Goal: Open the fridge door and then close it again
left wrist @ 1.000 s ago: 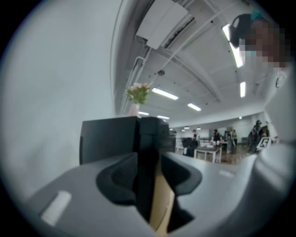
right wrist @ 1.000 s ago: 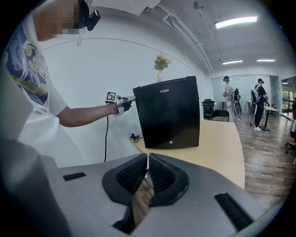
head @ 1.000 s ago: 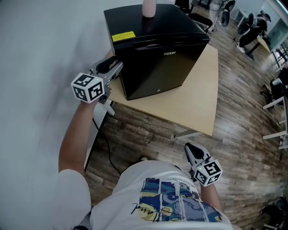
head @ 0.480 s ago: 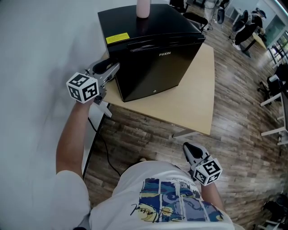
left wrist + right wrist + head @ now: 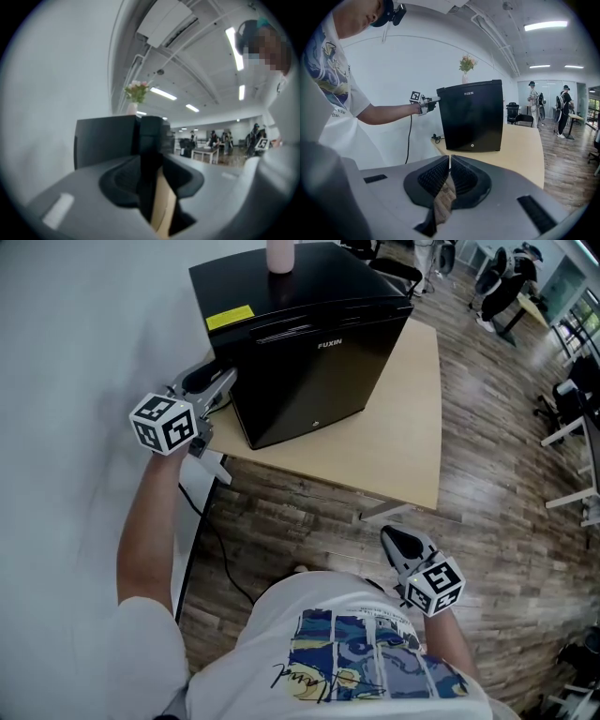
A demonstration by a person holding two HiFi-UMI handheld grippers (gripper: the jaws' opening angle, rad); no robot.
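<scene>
The left gripper point(image 5: 223, 379) stays at the left front edge of the black box-shaped mini fridge point(image 5: 309, 362), whose door is still closed. Its fingers point(image 5: 122, 180) are slightly spread, with that edge showing in the gap. Well in front of the fridge, the right gripper point(image 5: 396, 536) has its fingers point(image 5: 433, 176) pressed together on nothing.

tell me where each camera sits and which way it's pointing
Head view: on the head, looking down at fridge and table; shows shirt, left claw, right claw.
Left gripper view: on left claw, facing the fridge's edge; jaws apart.
Right gripper view: on right claw, facing the fridge front; closed jaws, left arm.
Head and right gripper views share the left claw.
</scene>
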